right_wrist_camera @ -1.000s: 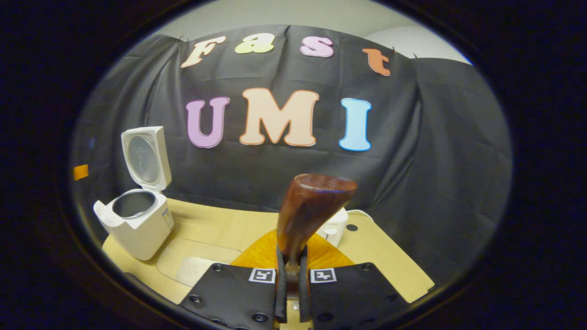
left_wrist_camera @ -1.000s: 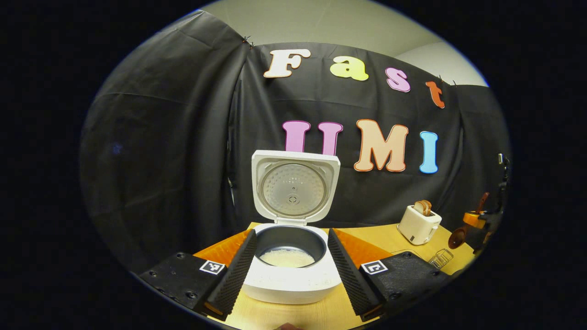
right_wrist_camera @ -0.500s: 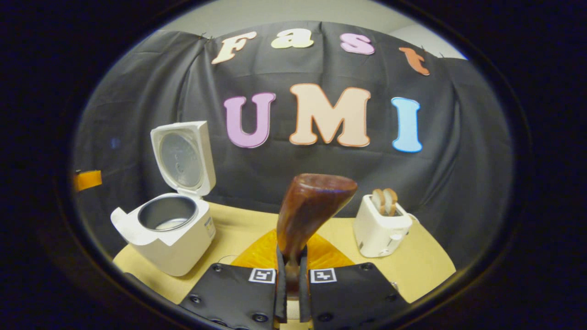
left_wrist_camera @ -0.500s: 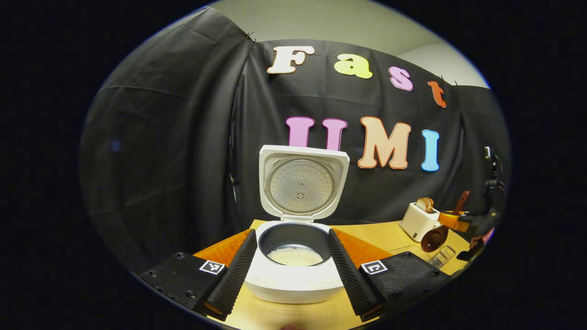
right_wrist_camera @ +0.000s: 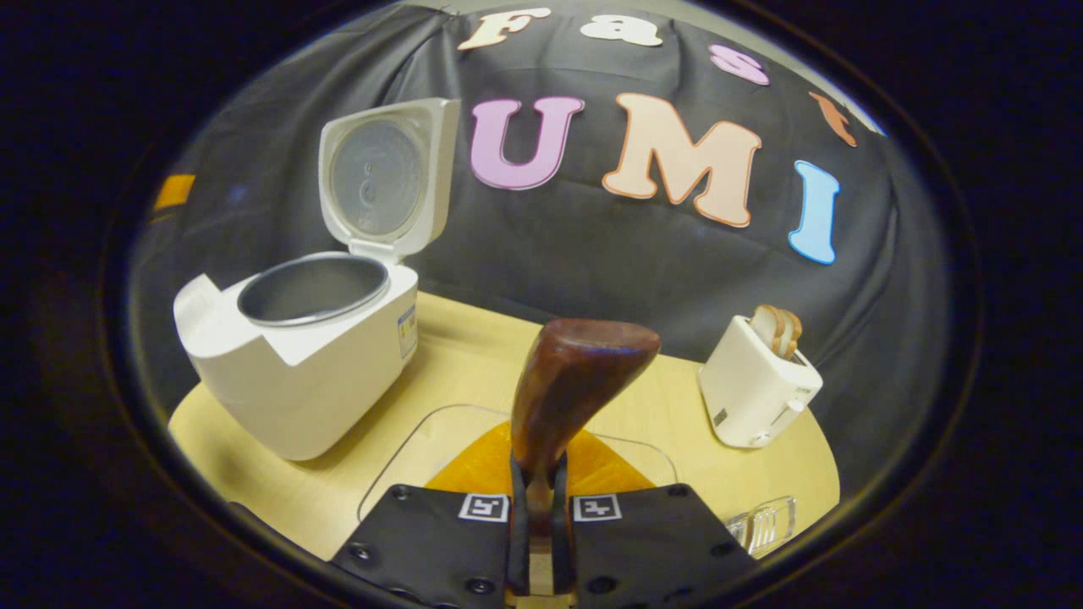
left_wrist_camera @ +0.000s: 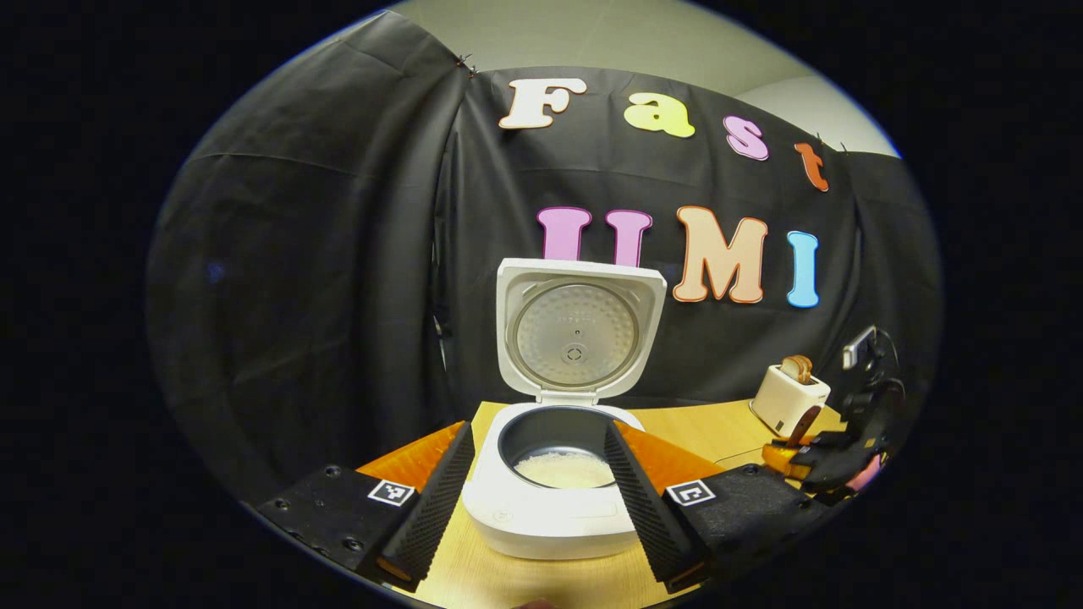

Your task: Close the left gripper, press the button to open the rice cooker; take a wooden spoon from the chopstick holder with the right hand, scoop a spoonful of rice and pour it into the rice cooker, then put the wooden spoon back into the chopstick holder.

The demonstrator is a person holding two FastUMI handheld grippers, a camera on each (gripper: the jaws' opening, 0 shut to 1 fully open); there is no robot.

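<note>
**Spoon clamped in right gripper, cooker open**

I've got the wooden spoon [right_wrist_camera: 575,381] pinched by its handle between my right gripper's [right_wrist_camera: 537,507] fingers, bowl end up and tilted right. Rice cooker [right_wrist_camera: 296,355] sits at the table's [right_wrist_camera: 474,364] back-left corner, lid upright, white rice [left_wrist_camera: 563,468] in the inner pot. My left gripper [left_wrist_camera: 537,482] has its jaws spread, empty, framing the cooker's front. Toaster [right_wrist_camera: 753,385] with bread stands near the back-right edge. A clear wire rack [right_wrist_camera: 761,524] sits at the right edge; can't tell what it is.
</note>
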